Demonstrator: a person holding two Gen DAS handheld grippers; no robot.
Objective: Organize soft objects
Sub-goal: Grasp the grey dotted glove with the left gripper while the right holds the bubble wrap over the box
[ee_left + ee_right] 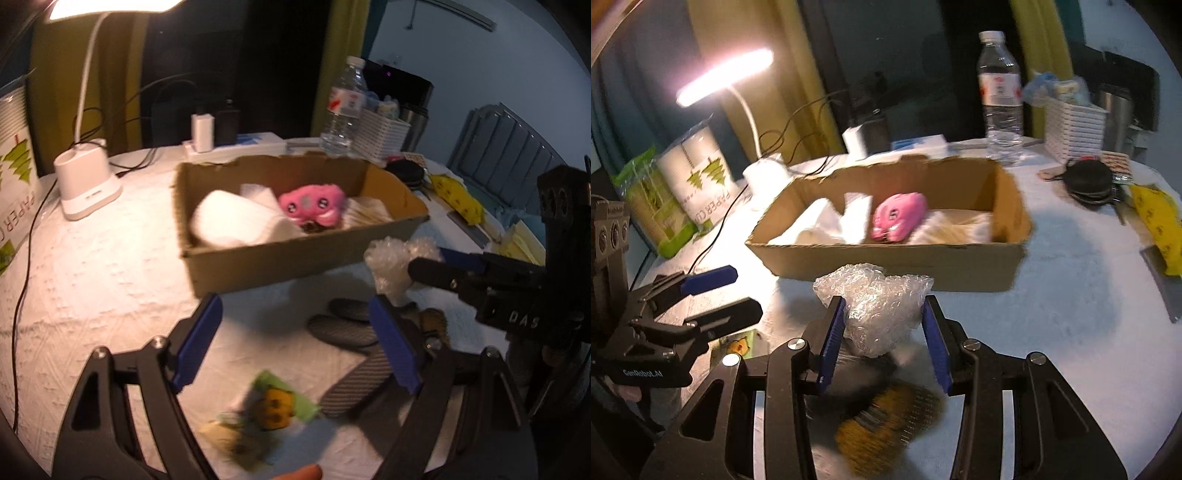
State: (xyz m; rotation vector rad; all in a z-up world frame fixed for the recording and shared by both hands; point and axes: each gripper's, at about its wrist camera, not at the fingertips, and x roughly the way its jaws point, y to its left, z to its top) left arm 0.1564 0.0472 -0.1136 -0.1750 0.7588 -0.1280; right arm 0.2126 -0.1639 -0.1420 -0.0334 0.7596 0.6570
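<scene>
A brown cardboard box [280,264] [886,264] on the white table holds a pink plush toy [314,205] [899,218] and white soft items [236,219]. My right gripper [882,332] [424,266] is shut on a wad of clear bubble wrap [877,304] [393,264] and holds it just in front of the box. My left gripper [295,339] [727,291] is open and empty above the table. Under it lie a green and yellow packet [275,404] and grey striped socks [343,325]. A yellow-brown knit item [886,424] lies under the right gripper.
A white desk lamp [86,181] stands left of the box, with cables beside it. A water bottle [999,96] and white basket [1073,129] stand behind. A paper cup pack [698,177] sits far left. A black pouch [1086,181] and yellow bag [1158,225] lie right.
</scene>
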